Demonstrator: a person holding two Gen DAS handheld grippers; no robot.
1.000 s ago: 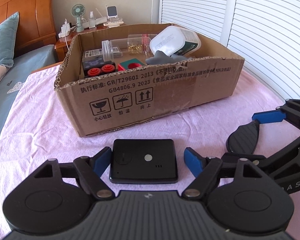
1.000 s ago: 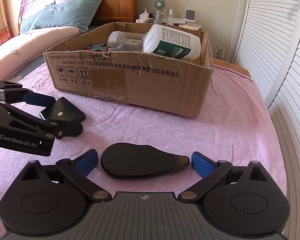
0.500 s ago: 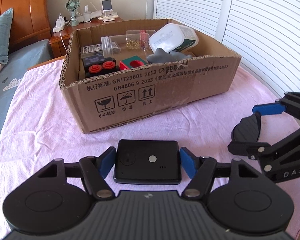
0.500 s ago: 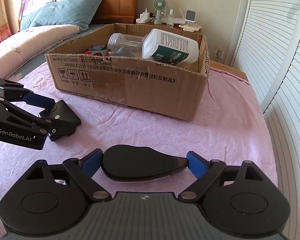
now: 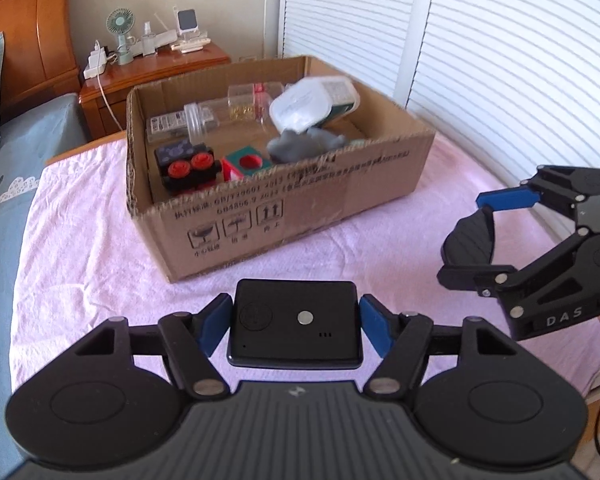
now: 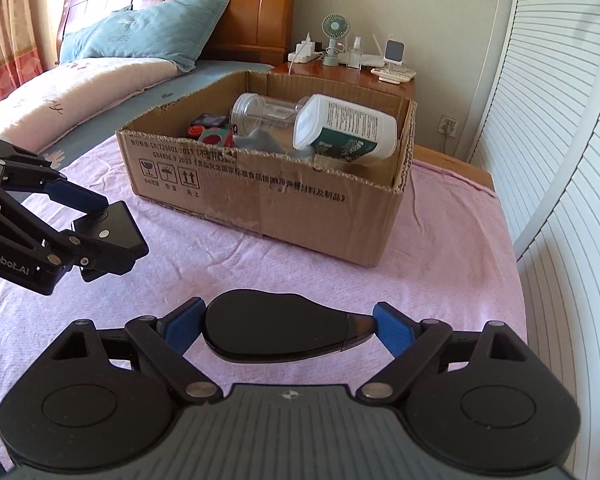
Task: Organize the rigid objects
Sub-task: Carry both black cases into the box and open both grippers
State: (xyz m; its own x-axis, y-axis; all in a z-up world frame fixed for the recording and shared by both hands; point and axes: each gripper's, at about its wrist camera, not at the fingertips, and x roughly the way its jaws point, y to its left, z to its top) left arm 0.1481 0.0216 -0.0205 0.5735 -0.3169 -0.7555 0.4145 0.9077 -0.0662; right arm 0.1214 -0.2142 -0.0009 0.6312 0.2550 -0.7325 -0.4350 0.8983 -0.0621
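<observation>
- While both items ride clear of the pink bed cover (image 5: 100,248), neither is boxed yet.
- Left gripper (image 5: 294,322): clamped on black rectangular device (image 5: 294,328), lower centre.
- Right gripper (image 6: 286,326): clamped on black teardrop object (image 6: 276,330), lower centre.
- Cardboard box (image 6: 260,204), frame centre, w/ several items inside; 2 left, approx.

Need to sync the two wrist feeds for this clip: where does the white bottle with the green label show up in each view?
Left wrist: white bottle lies tilted at the far right inside the cardboard box, above centre of the picture.
Right wrist: the bottle lies at the box's right end, just above centre.
Shared landmark: the small green fan on the nightstand.
</observation>
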